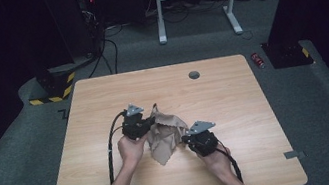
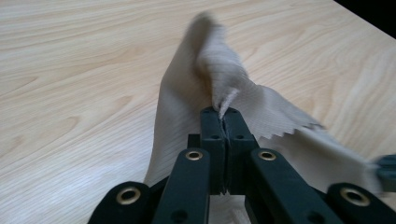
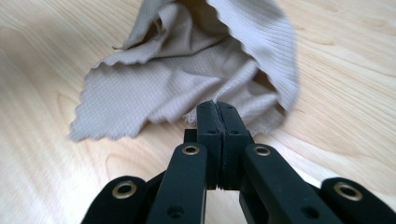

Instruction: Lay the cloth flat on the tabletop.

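Both tongs, left gripper [image 1: 146, 123] and right gripper [image 1: 186, 137], are clamped on the crumpled beige cloth [image 1: 163, 134] mid-table [image 1: 236, 111]; a grey round cap [image 1: 194, 75] sits well apart.

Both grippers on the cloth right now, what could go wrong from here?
1. The left gripper and right gripper each pinch only a thin edge of the beige cloth; a pull apart may slip it free.
2. The cloth is bunched and folded over itself, so spreading may leave a twist.
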